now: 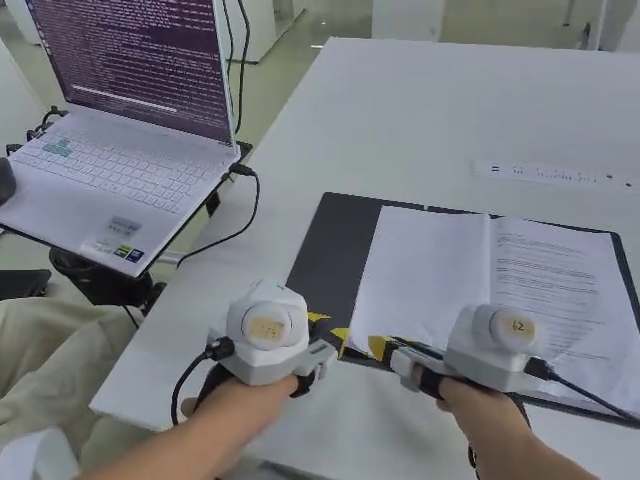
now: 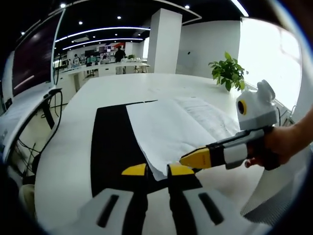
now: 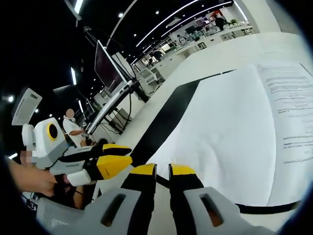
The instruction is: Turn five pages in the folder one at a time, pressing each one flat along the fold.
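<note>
Lying open at the lower right of the head view, the black folder (image 1: 330, 250) on the white table (image 1: 420, 110) showed a blank-backed turned page (image 1: 420, 270) on its left half and a printed page (image 1: 560, 280) on its right, so at least one turn seemed done, though the count out of five could not be read. The left claw (image 2: 157, 170) sat nearly together with that sheet's near corner at its slit, and I could not tell whether it pinched it. The right claw (image 3: 163, 169) was together and empty just beside it, so pressing along the fold and further turns probably remained.
</note>
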The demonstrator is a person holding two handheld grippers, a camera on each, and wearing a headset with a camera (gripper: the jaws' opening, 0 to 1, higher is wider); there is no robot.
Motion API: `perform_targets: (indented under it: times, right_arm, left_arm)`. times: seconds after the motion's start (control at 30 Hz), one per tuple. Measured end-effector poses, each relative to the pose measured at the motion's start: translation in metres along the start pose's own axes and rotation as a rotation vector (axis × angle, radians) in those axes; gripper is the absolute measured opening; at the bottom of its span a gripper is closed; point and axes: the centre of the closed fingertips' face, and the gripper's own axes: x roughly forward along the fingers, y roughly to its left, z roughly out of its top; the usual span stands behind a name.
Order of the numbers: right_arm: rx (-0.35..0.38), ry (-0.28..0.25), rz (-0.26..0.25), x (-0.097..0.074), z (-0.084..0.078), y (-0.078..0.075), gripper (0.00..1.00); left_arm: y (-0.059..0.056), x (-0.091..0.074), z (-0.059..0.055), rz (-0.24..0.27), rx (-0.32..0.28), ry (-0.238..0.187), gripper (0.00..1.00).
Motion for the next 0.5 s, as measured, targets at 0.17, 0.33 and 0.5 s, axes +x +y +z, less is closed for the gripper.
perform_targets:
  times: [0.17, 0.33, 0.5]
  right_arm:
    - [0.071, -0.028, -0.053, -0.017, 0.010, -0.033, 0.02]
    - [0.113, -0.050, -0.084, -0.029, 0.019, -0.055, 0.00]
    - [0.149, -0.058, -0.088, -0.030, 0.025, -0.068, 0.00]
  left_arm:
    - [-0.017, 0.026, -0.007, -0.033, 0.052, 0.036, 0.13]
    - [-0.013, 0.038, -0.023, -0.006, 0.057, 0.083, 0.12]
    - [-0.007, 0.040, -0.037, 0.023, 0.044, 0.113, 0.11]
